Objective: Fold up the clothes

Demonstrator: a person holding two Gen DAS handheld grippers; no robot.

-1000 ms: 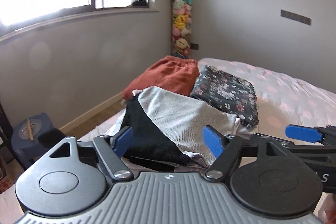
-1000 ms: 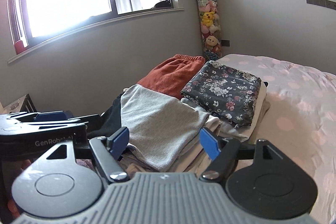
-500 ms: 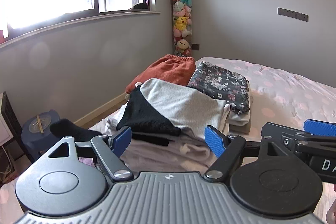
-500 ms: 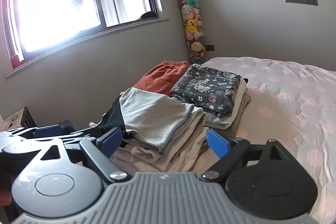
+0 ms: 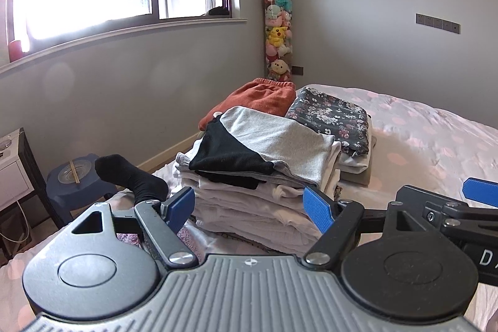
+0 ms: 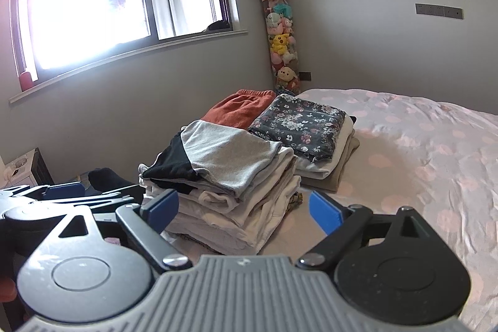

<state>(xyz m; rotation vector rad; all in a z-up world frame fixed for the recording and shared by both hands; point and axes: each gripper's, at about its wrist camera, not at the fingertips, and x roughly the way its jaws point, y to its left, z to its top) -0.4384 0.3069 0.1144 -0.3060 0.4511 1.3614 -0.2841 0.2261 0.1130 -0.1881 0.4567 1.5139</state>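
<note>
A folded grey and black garment [image 5: 264, 145] [image 6: 218, 154] tops a stack of folded pale clothes [image 5: 255, 207] [image 6: 236, 217] on the bed. Behind it lie a folded floral garment [image 5: 330, 117] [image 6: 298, 123] on a second pile and a rust-orange one [image 5: 258, 98] [image 6: 239, 109]. My left gripper [image 5: 249, 207] is open and empty, a little short of the stack. My right gripper [image 6: 244, 209] is open too, nothing between its blue pads, also back from the stack. Each gripper shows at the edge of the other's view.
The bed [image 6: 420, 164] with its pink-dotted cover stretches to the right. A black sock [image 5: 130, 176] lies at the bed's left edge. A dark stool [image 5: 77, 179] and a white side table [image 5: 12, 167] stand on the floor left. A tube of plush toys [image 5: 277, 30] fills the corner.
Both grippers have drawn back from the stack, which now looks smaller and shows its full height. The right gripper's jaws have widened. The grey and black garment lies still on top.
</note>
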